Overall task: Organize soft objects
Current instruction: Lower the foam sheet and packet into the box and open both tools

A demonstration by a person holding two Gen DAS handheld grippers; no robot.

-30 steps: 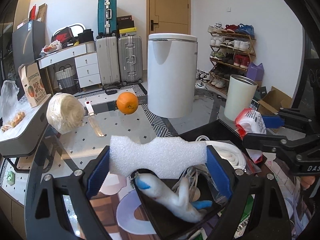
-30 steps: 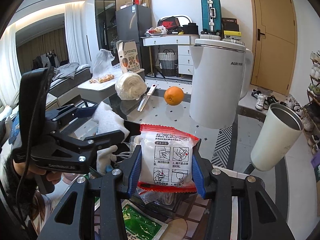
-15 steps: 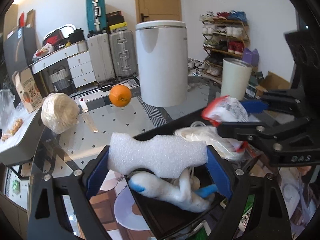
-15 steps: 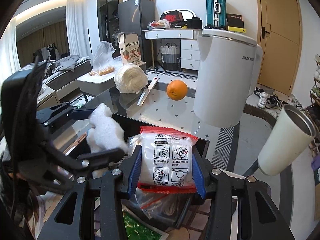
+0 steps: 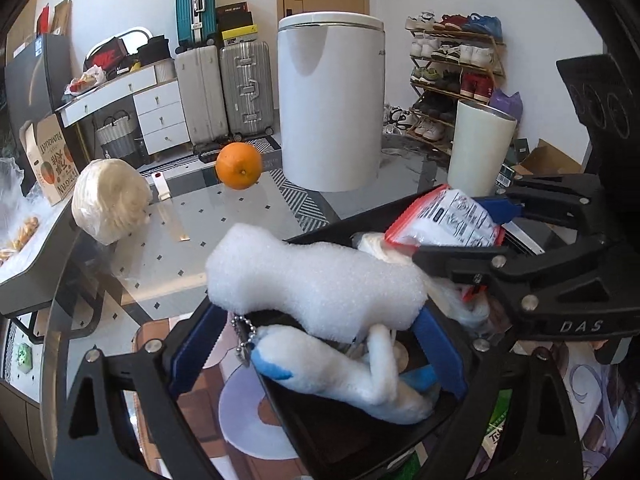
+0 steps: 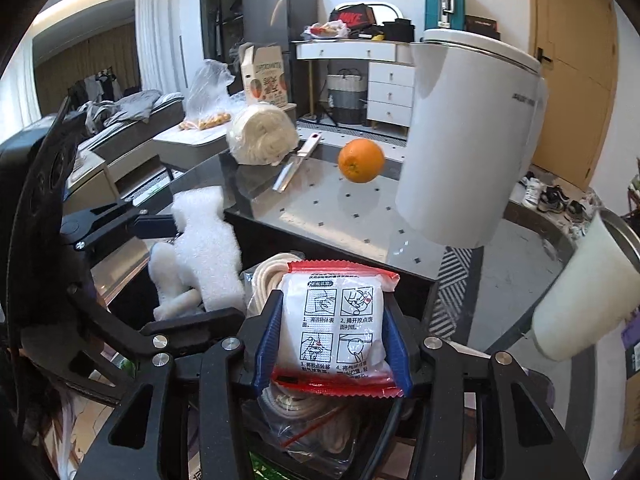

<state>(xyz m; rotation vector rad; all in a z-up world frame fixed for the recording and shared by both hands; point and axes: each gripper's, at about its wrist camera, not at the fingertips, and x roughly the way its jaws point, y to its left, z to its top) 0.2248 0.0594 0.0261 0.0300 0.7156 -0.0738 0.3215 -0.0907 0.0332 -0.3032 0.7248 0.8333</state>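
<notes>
My left gripper (image 5: pixel 316 336) is shut on a white foam block (image 5: pixel 316 280) and holds it over the near corner of a black bin (image 5: pixel 344 432). A white and blue plush toy (image 5: pixel 340 372) lies in the bin under it. My right gripper (image 6: pixel 332 344) is shut on a red-edged white packet (image 6: pixel 336 328) and holds it over the same bin (image 6: pixel 424 312), above a bagged coil of white rope (image 6: pixel 304 408). The right gripper with its packet (image 5: pixel 448 220) also shows in the left wrist view, just right of the foam block.
On the glass table stand a tall white appliance (image 5: pixel 330 100) and a cream tumbler (image 5: pixel 478 148). An orange (image 5: pixel 239 166), a knife (image 5: pixel 170 210) and a wrapped cream bundle (image 5: pixel 110 200) lie further back. A green packet (image 6: pixel 260 464) lies beside the bin.
Both grippers have come lower and closer together over the bin, each still holding its item. The foam block has tilted and the packet now sits right beside it.
</notes>
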